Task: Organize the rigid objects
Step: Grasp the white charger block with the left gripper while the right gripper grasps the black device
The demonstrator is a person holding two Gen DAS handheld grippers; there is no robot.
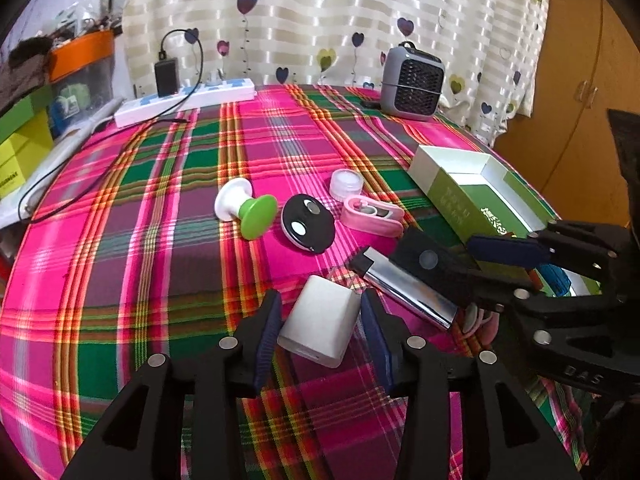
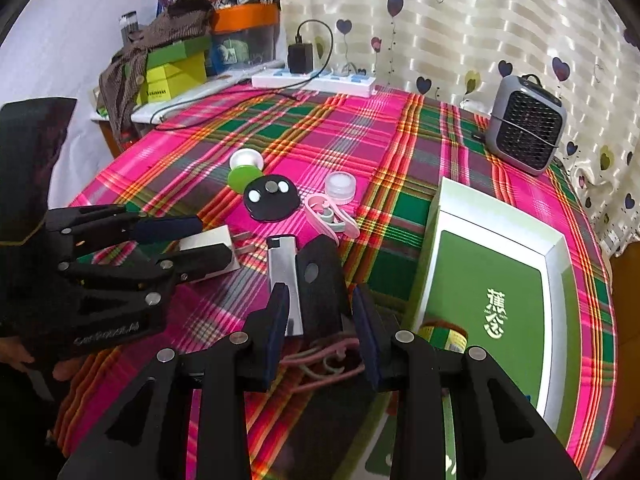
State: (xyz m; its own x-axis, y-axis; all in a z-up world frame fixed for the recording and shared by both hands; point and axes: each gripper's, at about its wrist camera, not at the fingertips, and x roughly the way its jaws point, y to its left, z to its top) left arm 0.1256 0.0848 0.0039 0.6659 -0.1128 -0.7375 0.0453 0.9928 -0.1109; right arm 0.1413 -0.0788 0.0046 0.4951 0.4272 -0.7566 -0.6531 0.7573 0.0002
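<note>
Crowding is the main hazard at this moment: both tools work close together beside the green-and-white cardboard box, the landmark used below.

The left gripper stands open, its jaws on either side of the white rectangular plug adapter, which lies flat on the worktop well to the left of the box. The blue pads are near the adapter's sides; whether they touch it cannot be told. The right wrist view shows metal prongs projecting from the adapter toward the box. If the jaws close off-centre, the smooth casing is likely to twist or squirt out along the checked cloth.

The right gripper is also open, straddling a black wedge-shaped object and the near end of a long chrome-and-black bar, both just left of the box. Closing here would probably catch both items at once, or pinch the polished bar at its edge, where it could slip. Pink looped cords lie beneath these jaws and could be snagged and dragged.

Further from the box, leftward, lie a pink oval case, a black oval disc with white spots, a green-and-white spool-shaped piece and a clear round cap. A wide sweep by either tool could scatter them.

The box tray is open and, from this evidence, appears to be the destination; a careless placement could strike its raised white rim.
</note>
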